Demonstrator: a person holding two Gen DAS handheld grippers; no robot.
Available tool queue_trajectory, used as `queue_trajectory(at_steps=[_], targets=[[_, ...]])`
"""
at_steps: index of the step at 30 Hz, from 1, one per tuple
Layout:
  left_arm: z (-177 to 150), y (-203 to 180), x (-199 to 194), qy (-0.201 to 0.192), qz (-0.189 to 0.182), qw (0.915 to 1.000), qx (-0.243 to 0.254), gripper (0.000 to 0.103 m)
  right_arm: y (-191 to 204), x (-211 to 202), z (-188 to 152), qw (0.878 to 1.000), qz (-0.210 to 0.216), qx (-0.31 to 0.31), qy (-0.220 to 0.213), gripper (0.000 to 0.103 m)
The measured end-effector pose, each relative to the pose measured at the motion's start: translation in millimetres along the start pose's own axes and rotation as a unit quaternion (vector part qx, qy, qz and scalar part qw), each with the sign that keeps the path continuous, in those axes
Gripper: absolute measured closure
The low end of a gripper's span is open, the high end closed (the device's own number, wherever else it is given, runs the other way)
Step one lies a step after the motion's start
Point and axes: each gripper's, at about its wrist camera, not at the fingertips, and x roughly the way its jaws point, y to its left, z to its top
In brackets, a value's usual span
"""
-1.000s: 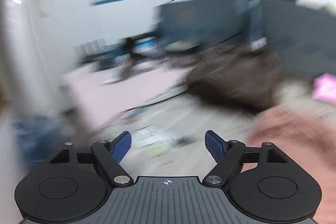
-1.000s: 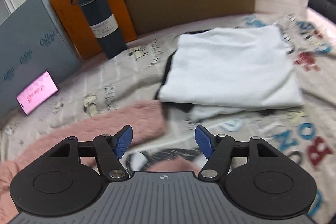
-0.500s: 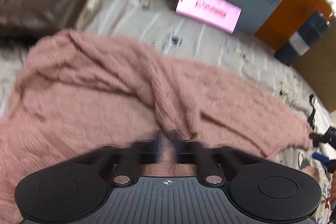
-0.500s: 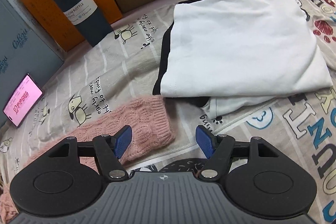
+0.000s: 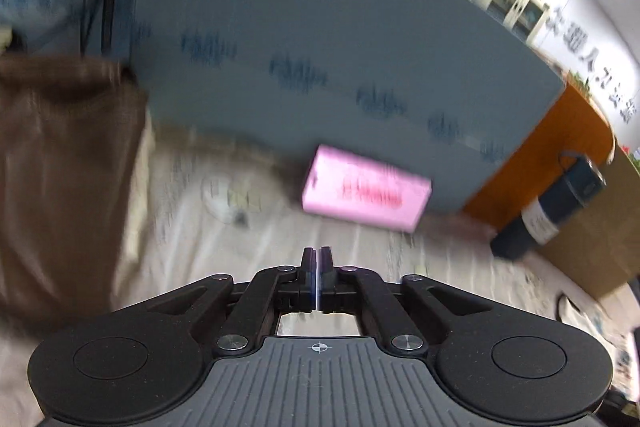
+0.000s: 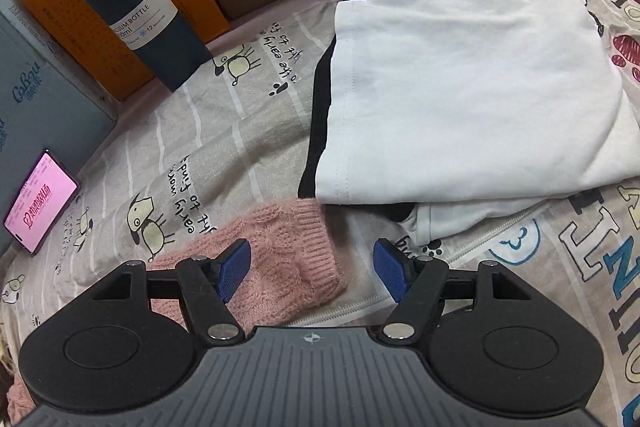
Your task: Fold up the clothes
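1. Printed bedsheet (image 6: 224, 147) w/ cartoon dogs covers the work surface; boxes line the far edge.
2. Right gripper (image 6: 312, 269): jaws wide apart, holding nothing, low over the pink knit sweater (image 6: 288, 251), whose cuff end lies between the blue pads.
3. Just far-right of the cuff: folded white garment (image 6: 460, 87) stacked on a black one.
4. Far left: blue bottle (image 6: 136, 3), lit pink phone (image 6: 38, 203).
5. Left gripper (image 5: 317, 267): jaws pressed together; can't tell if any cloth is pinched. View blurred; phone (image 5: 366, 187) ahead.
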Motion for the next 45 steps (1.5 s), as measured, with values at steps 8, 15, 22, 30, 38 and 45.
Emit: queue_trajectory(at_steps=[8, 15, 22, 30, 38, 45], targets=[[-79, 1, 10, 0.122, 0.027, 0.9885, -0.084, 0.036, 12, 5, -4, 1.000, -0.012, -0.002, -0.015, 0.023], [-80, 5, 16, 0.113, 0.063, 0.9908, -0.039, 0.093, 25, 10, -5, 0.999, -0.023, -0.038, -0.012, 0.021], [-21, 6, -13, 0.004, 0.027, 0.9990, -0.034, 0.093, 35, 17, -5, 0.997, -0.034, -0.071, -0.017, 0.023], [39, 17, 49, -0.048, 0.059, 0.9970, -0.012, 0.093, 44, 18, -8, 0.991, -0.049, -0.117, -0.032, 0.049], [47, 45, 106, 0.029, 0.025, 0.9947, -0.096, 0.041, 38, 12, -13, 0.983, -0.102, -0.150, -0.035, 0.031], [33, 35, 46, -0.008, -0.042, 0.9962, -0.076, 0.027, 37, -4, -23, 0.982, -0.094, -0.157, -0.050, 0.028]])
